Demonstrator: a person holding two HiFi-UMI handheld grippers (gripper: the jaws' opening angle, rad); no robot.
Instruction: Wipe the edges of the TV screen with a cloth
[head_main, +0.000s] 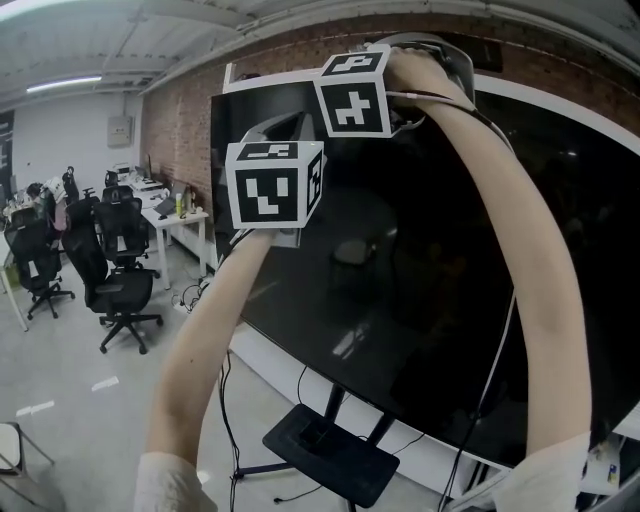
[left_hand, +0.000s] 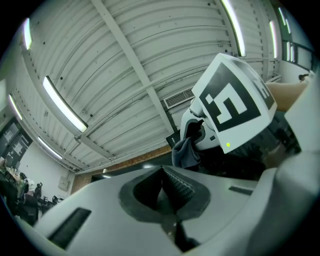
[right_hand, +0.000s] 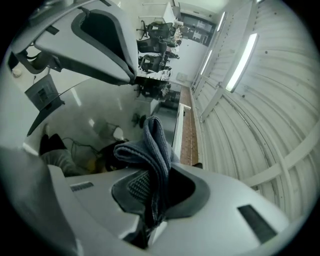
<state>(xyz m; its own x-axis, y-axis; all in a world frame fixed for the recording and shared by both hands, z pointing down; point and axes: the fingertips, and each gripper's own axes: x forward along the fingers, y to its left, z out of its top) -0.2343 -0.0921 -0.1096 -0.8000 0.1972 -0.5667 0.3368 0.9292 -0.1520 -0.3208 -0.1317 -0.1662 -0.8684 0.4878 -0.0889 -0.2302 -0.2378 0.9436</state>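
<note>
Black wheeled office chairs (head_main: 120, 275) stand at the far left, near a white tabletop (head_main: 172, 216) set against a red brick wall (head_main: 180, 130). Right of these, a large black TV screen (head_main: 420, 290) fills most of the head view, carried on a black floor stand (head_main: 330, 455).

The person's bare arms reach up in front of the screen's upper left part. The left tongs (left_hand: 163, 172) are raised before the glass, below and slightly left of the other pair. Their ribbed pads are pressed together with nothing between them.

The right tongs (right_hand: 150, 187) sit higher, up at the screen's top edge near its upper left corner. They are clamped on a blue-grey folded cloth (right_hand: 150, 147), which bunches out past the tips in soft folds. In the right gripper view the cloth rises just beside the screen's narrow white frame (right_hand: 179, 127), with the glossy glass to its left. Whether the fabric touches the frame cannot be told. The left gripper view also shows the cloth hanging from the right tongs.
</note>
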